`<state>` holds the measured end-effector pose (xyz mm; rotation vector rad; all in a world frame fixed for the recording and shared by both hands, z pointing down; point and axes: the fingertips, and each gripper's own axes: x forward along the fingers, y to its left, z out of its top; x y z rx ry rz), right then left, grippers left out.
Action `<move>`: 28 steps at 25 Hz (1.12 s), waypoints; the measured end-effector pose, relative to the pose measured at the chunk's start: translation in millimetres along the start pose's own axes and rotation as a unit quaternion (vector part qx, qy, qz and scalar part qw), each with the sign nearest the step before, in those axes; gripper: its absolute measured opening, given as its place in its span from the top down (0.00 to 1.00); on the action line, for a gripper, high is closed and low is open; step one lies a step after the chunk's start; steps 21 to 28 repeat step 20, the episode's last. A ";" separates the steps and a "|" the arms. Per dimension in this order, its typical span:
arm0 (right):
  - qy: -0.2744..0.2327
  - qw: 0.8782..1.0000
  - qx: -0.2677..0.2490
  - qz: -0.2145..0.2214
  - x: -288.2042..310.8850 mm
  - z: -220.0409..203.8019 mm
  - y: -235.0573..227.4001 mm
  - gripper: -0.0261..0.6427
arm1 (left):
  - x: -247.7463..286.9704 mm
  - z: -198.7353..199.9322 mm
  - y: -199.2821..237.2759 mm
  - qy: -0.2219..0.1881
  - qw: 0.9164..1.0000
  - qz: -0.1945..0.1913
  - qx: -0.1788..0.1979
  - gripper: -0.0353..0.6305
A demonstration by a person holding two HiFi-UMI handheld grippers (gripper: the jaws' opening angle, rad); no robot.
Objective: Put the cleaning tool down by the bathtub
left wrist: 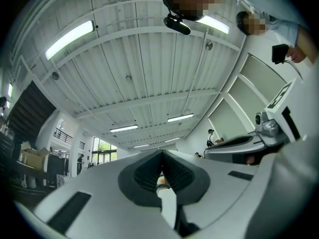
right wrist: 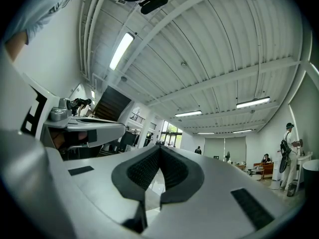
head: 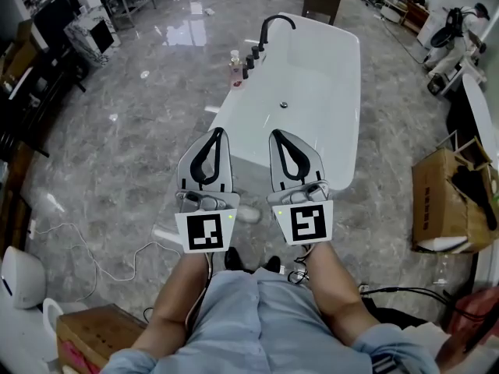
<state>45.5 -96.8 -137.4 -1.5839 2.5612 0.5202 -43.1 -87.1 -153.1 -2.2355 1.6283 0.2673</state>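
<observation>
A white cable [head: 109, 267] trails across the floor at left. The left gripper [head: 219, 131] and right gripper [head: 274, 133] are both pinched fully closed on nothing, over the near end of the bathtub [head: 347, 131]. Below them a pale object [head: 249, 214], perhaps the cleaning tool, lies on the floor against the tub, half hidden; the print on the cardboard box [head: 437, 201] at right is unreadable.

Glossy white bathtub [head: 327, 76], polished marble floor [head: 140, 123]
</observation>
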 end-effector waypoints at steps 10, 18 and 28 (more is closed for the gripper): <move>-0.006 1.000 0.002 -0.006 9.5 -3.4 -13.9 0.94 | 16.7 -1.4 -7.6 -0.002 1.000 -0.008 0.005 0.93; -0.006 1.000 0.005 -0.008 15.5 -6.1 -20.8 0.94 | 27.3 -3.8 -9.9 0.001 1.000 -0.010 0.009 0.93; -0.008 1.000 0.005 -0.009 17.0 -7.1 -22.9 0.94 | 30.1 -5.2 -10.7 0.001 1.000 -0.010 0.010 0.93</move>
